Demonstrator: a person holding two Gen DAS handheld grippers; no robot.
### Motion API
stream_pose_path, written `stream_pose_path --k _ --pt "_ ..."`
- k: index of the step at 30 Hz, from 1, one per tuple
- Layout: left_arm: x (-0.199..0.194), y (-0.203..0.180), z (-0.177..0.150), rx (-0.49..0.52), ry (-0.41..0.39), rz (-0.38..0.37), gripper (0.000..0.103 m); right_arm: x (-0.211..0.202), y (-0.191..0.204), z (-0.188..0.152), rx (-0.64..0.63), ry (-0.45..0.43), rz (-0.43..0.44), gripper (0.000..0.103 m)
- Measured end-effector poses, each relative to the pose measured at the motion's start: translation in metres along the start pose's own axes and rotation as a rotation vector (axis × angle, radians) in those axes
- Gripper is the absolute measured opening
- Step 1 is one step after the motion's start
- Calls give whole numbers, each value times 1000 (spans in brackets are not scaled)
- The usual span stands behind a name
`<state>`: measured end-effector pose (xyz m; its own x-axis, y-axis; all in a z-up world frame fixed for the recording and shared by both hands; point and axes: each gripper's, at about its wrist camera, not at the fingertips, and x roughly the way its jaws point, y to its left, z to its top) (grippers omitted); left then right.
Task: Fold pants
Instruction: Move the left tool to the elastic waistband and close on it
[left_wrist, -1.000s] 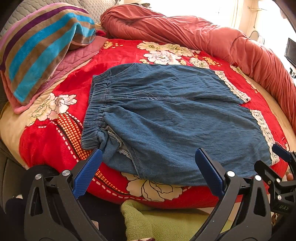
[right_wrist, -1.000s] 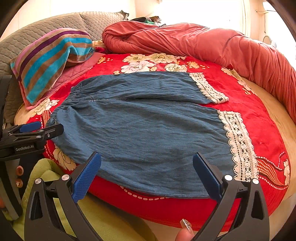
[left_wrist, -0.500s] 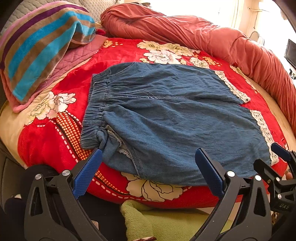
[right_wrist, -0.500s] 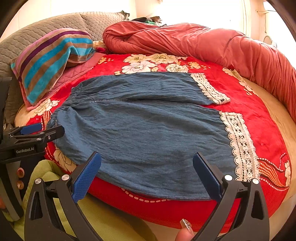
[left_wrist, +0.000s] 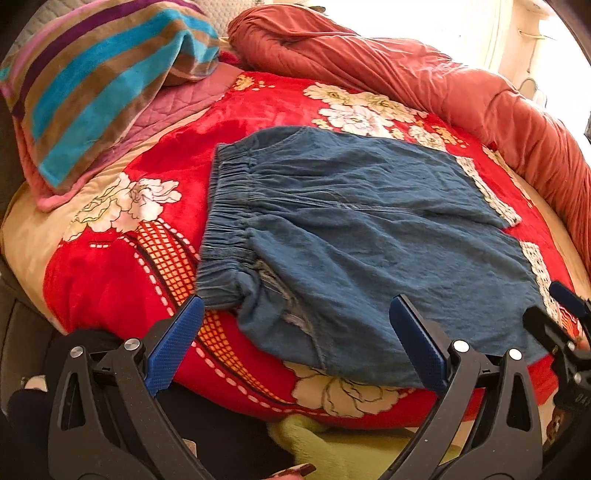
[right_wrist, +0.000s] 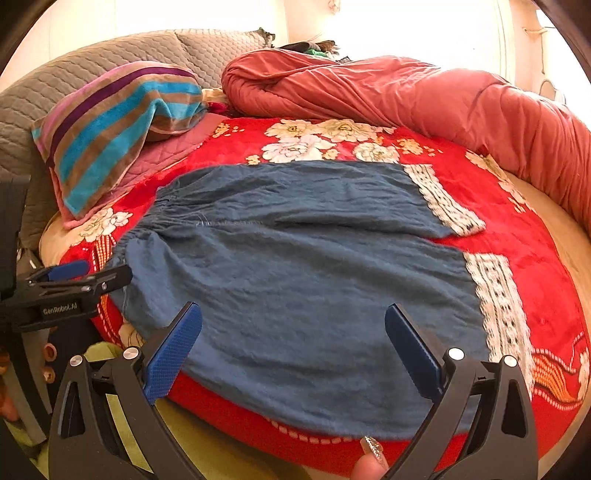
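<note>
Blue denim pants (left_wrist: 354, 236) (right_wrist: 303, 273) lie flat on a red flowered blanket (left_wrist: 122, 266) (right_wrist: 532, 229), elastic waistband to the left, white lace hems (right_wrist: 495, 295) to the right. My left gripper (left_wrist: 295, 321) hovers open at the near edge by the waistband corner, holding nothing. My right gripper (right_wrist: 293, 328) stands open over the near leg's lower edge, empty. In each wrist view the other gripper shows at the side: the right gripper (left_wrist: 569, 325), and the left gripper (right_wrist: 74, 280).
A striped towel-covered pillow (left_wrist: 92, 85) (right_wrist: 114, 122) sits at the back left. A rolled salmon quilt (left_wrist: 424, 77) (right_wrist: 406, 96) curves along the back and right. Green fabric (left_wrist: 332, 443) lies below the bed's near edge. A fingertip (right_wrist: 369, 465) shows at the bottom.
Both grippers have crept slightly forward and down toward the pants' near edge; the pants lie unchanged and both grippers stay open.
</note>
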<state>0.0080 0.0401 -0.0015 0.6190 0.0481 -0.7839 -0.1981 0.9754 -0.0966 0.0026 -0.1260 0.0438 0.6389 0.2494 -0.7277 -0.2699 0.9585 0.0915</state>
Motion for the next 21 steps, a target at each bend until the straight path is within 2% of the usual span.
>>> stream_pose_path --k 11,21 --pt "15 37 13 -74 14 21 94 35 1 35 -49 9 -13 99" --pt "31 64 38 -108 17 61 94 75 6 67 -103 36 -1 99"
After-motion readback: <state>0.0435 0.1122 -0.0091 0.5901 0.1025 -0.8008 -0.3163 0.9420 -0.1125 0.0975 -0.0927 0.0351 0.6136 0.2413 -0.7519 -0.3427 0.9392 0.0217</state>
